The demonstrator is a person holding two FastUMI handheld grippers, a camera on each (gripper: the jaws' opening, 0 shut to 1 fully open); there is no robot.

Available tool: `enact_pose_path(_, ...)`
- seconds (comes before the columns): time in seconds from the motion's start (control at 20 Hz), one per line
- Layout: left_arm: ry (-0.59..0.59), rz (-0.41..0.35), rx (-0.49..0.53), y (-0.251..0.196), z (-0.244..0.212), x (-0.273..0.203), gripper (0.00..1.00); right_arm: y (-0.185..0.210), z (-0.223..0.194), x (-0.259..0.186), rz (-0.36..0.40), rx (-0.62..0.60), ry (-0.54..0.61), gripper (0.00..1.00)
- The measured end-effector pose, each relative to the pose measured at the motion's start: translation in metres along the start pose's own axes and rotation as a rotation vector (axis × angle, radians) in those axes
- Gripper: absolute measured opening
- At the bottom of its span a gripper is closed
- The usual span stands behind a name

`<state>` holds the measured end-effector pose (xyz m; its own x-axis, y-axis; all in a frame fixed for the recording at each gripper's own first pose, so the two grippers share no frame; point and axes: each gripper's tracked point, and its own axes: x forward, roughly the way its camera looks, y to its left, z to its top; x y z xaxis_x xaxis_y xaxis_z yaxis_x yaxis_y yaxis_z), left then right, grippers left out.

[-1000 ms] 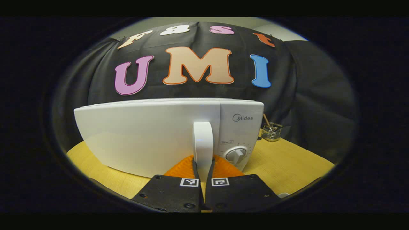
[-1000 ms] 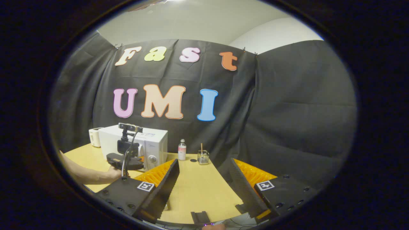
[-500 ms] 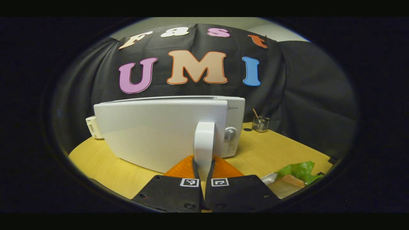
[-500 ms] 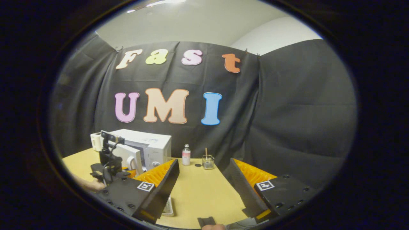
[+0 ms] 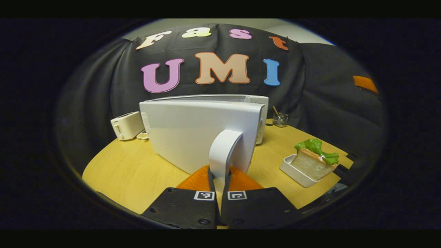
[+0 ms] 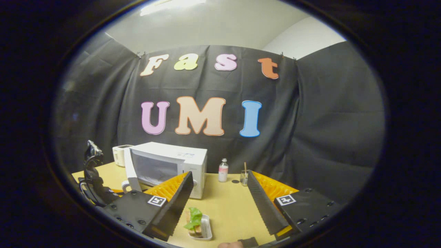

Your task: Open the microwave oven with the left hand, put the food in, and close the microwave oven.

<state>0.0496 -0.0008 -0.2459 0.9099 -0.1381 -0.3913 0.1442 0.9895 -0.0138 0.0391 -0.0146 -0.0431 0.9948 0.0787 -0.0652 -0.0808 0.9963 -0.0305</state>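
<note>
Gripping: left claw (image 5: pixel 219 179) pinches the white door handle (image 5: pixel 222 151), a finger on each side.
Door: microwave door (image 5: pixel 200 134) swung out from the microwave (image 6: pixel 172 167).
Right claw (image 6: pixel 220 203): spread wide, empty, above the counter (image 6: pixel 224 206).
Food: sandwich with lettuce (image 5: pixel 315 160) in a white tray (image 5: pixel 293 170) on the counter, right of the door.

I see the microwave (image 5: pixel 203 134) door as smooth, glossy white plastic at centre frame, its handle (image 5: pixel 222 151) the same. The table (image 5: pixel 127 172) across the lower frame looks like matt, light wood grain. The tray (image 5: pixel 293 170) at lower right is smooth white plastic. The small jar (image 5: pixel 280 119) at upper right of the table looks like clear glass.
</note>
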Motion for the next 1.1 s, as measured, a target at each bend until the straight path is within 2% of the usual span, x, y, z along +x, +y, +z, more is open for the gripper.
enact_pose_path(0.35,0.025,0.095,-0.011,0.054,-0.015,-0.037,0.0,0.034,-0.026,0.006,0.046,-0.003,0.04,1.0)
enact_pose_path(0.65,0.051,0.149,0.022,0.088,-0.025,-0.054,0.0,0.047,-0.077,0.019,0.065,-0.009,0.126,0.97)
enact_pose_path(0.75,0.058,0.194,-0.004,0.105,-0.027,-0.061,0.0,0.053,-0.093,0.02,0.087,-0.031,0.155,0.99)
enact_pose_path(0.8,0.061,0.208,-0.023,0.112,-0.028,-0.065,0.01,0.054,-0.098,0.021,0.092,-0.04,0.162,0.97)
enact_pose_path(0.9,0.065,0.209,-0.054,0.119,-0.03,-0.068,0.01,0.059,-0.113,0.022,0.102,-0.05,0.189,1.0)
enact_pose_path(1.1,0.075,0.192,-0.062,0.123,-0.033,-0.069,0.03,0.063,-0.138,0.023,0.105,-0.07,0.235,0.97)
